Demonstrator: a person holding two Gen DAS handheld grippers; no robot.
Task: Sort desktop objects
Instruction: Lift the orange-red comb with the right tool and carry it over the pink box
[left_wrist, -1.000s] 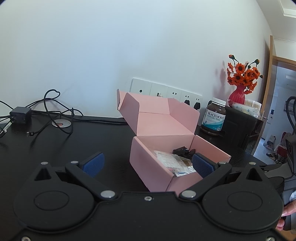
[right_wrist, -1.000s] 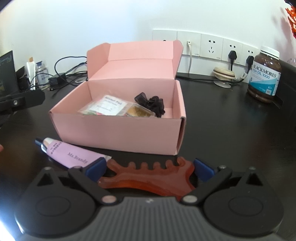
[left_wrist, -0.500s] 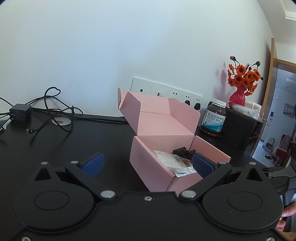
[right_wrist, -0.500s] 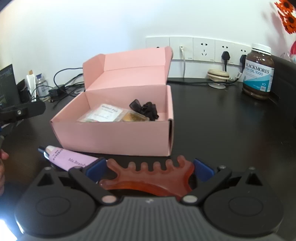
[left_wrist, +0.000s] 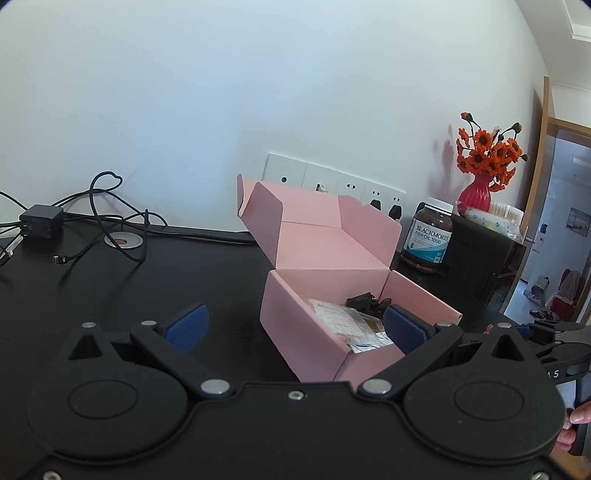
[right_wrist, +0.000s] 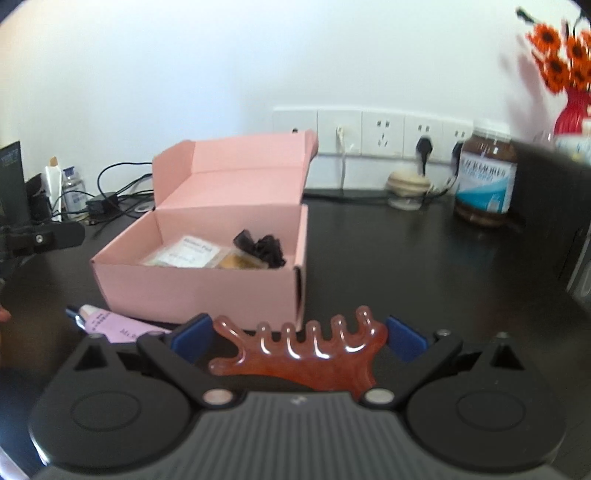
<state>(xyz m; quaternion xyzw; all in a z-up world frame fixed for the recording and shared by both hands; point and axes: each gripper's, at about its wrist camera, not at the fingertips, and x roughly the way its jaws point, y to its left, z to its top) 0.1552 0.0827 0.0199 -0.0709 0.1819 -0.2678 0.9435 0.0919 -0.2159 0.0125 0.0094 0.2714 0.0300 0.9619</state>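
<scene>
Right gripper (right_wrist: 299, 338) clamps comb (right_wrist: 303, 354) short of box (right_wrist: 207, 284); left gripper (left_wrist: 295, 325) gapes empty.
Risk: comb's slick edges slip, or it snags the box's near wall.

Fish-oil bottle (left_wrist: 426, 236), red vase (left_wrist: 475, 192), cables (left_wrist: 107, 225)

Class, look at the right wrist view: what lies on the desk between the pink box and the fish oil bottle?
In the right wrist view, only bare black desk lies between the pink box and the fish oil bottle.
</scene>
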